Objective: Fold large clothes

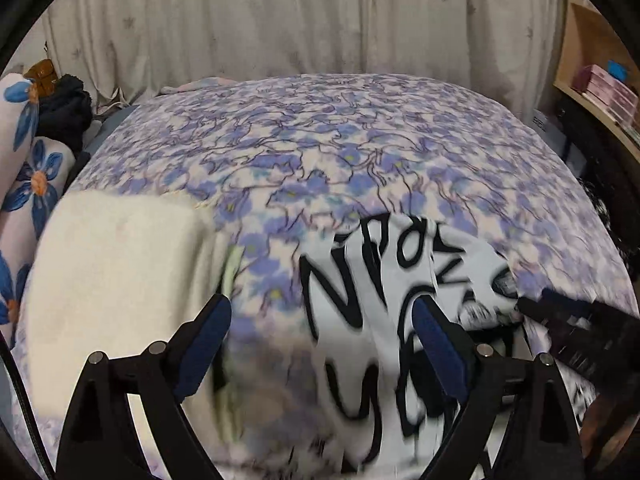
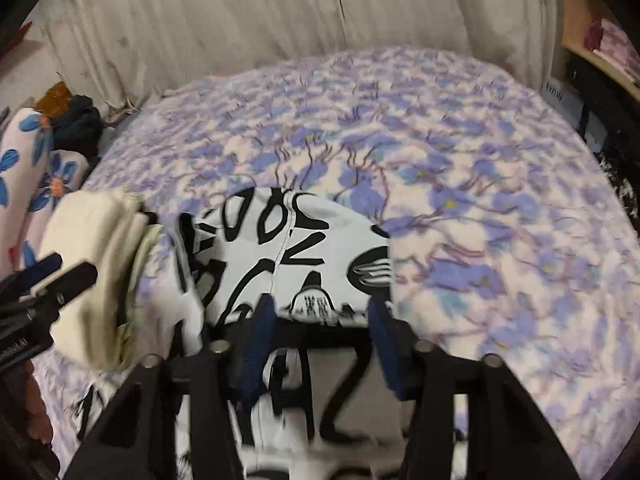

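Bed with floral sheet point(image 1: 360, 140), curtain behind. White printed shirt point(image 2: 288, 248) lies bunched near the front edge, beside a cream folded pile point(image 1: 120, 264). Soft, light, floppy (likely slides easily); pinch hem or shoulder corners. Left gripper point(image 1: 320, 320) jaws wide apart, empty; right gripper point(image 2: 320, 320) jaws part-open over the shirt, no clamp evident.

A bed under a purple-flowered sheet point(image 1: 360, 140) stands before pale curtains point(image 1: 280, 20), wooden shelf point(image 1: 580, 92) alongside.

blurred – shirt lettering point(image 2: 280, 248) | cut off – shirt's near end
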Demonstrator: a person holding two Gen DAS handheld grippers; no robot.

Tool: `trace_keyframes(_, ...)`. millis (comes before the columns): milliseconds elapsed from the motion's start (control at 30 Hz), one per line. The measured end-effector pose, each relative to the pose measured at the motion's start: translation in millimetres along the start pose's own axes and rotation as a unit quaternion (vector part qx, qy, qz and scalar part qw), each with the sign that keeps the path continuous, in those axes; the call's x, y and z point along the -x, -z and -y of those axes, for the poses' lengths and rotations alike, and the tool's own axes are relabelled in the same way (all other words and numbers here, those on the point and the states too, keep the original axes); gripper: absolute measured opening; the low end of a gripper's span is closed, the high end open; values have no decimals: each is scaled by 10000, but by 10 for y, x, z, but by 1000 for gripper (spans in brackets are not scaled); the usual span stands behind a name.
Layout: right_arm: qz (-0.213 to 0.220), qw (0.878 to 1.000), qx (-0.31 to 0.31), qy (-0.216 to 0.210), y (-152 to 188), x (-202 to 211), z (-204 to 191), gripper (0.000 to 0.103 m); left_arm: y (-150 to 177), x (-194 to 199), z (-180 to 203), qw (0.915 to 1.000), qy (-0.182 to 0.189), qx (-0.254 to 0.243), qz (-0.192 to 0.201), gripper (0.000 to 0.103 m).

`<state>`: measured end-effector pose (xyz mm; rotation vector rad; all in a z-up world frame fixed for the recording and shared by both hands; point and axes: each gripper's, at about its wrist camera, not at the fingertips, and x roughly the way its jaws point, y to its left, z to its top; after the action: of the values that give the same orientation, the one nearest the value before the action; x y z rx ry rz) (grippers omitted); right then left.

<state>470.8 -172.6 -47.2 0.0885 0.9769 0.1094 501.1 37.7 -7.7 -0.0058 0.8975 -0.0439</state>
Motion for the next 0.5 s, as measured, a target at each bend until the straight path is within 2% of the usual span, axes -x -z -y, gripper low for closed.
trace_keyframes(100,-77,10000,-46,6,-54,-285,18,36,-155,-311,96,9998,82,185,-10,91)
trace_keyframes(200,-225,9992,-258,-202,-46,-479,131,35,-267,-511,224,9971,576,493,53,91)
trace_keyframes(267,-343,9983,-369,-305,-1,-584,235,35,-306,-631,349,9926,1037,628,37,91)
trace_keyframes(333,-404,9977,-437,-339,59,-638,335,35,-295,-758,472,9906,1197,658,-42,91)
trace_keyframes(400,-460,9975,-440,-300,127,-665,436,35,-247,-957,580,9920,1096,577,-256,91)
trace_keyframes(500,-521,9976,-421,-187,203,-672,591,33,-109,-1210,577,9957,571,272,-684,85)
